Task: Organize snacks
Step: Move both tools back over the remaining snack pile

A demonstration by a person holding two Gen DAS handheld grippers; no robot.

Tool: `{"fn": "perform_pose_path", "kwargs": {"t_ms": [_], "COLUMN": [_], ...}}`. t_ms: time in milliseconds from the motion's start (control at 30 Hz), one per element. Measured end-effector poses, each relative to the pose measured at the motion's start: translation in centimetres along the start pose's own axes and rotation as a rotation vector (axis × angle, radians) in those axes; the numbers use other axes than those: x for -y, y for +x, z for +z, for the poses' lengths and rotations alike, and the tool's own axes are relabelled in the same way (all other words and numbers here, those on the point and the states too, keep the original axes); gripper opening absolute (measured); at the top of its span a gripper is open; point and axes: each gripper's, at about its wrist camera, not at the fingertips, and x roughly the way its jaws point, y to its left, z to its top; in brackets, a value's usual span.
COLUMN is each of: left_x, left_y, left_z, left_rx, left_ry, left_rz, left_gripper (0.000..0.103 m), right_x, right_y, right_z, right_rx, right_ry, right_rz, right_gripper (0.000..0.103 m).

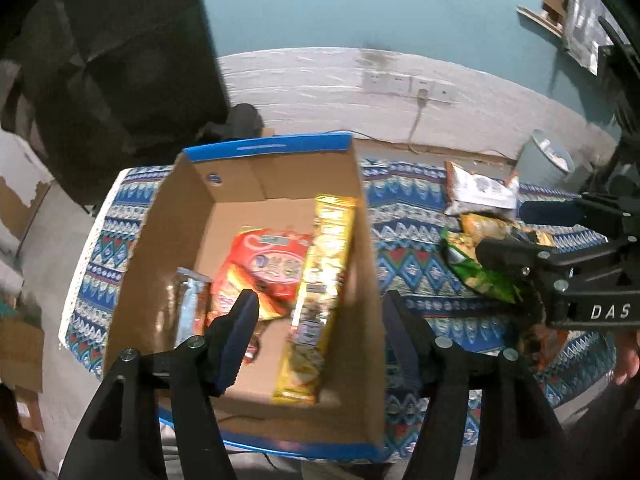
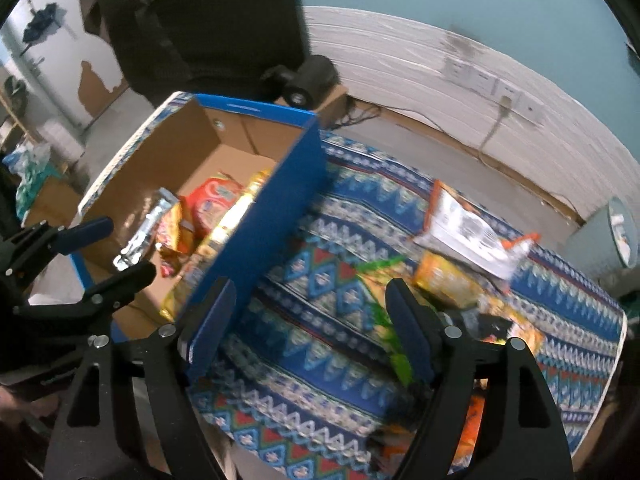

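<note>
An open cardboard box [image 1: 188, 216] with blue outer walls stands on a patterned cloth. It holds a long yellow pack [image 1: 316, 300], a red bag [image 1: 268, 268] and a silvery pack [image 1: 188, 300]. My left gripper [image 1: 320, 312] is open and empty over the box, its fingers astride the right wall. My right gripper [image 2: 308, 304] is open and empty above the cloth, right of the box [image 2: 264, 240]. A green bag [image 2: 384, 312], a yellow-orange bag [image 2: 448, 284] and a white bag [image 2: 464, 232] lie near its right finger. The right gripper also shows in the left wrist view [image 1: 516, 236].
The blue patterned cloth [image 2: 320, 336] covers a small table. A grey bin [image 1: 548, 160] stands on the floor at the right. A dark chair [image 2: 200, 20] stands behind the box. More orange packs [image 2: 472, 420] lie at the cloth's near right edge.
</note>
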Motion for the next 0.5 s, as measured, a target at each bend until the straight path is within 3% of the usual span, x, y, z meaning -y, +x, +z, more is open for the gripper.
{"fn": "perform_pose_path", "kwargs": {"t_ms": [500], "left_x": [7.3], "left_y": [1.2], "left_z": [-0.9], "left_rx": [-0.066], "left_ry": [0.133], "left_rz": [-0.051], "left_gripper": [0.067], "right_x": [7.1], "right_y": [-1.9], "right_z": [-6.3], "right_rx": [-0.041], "right_ry": [0.102], "right_rz": [-0.094], "right_gripper": [0.081]}}
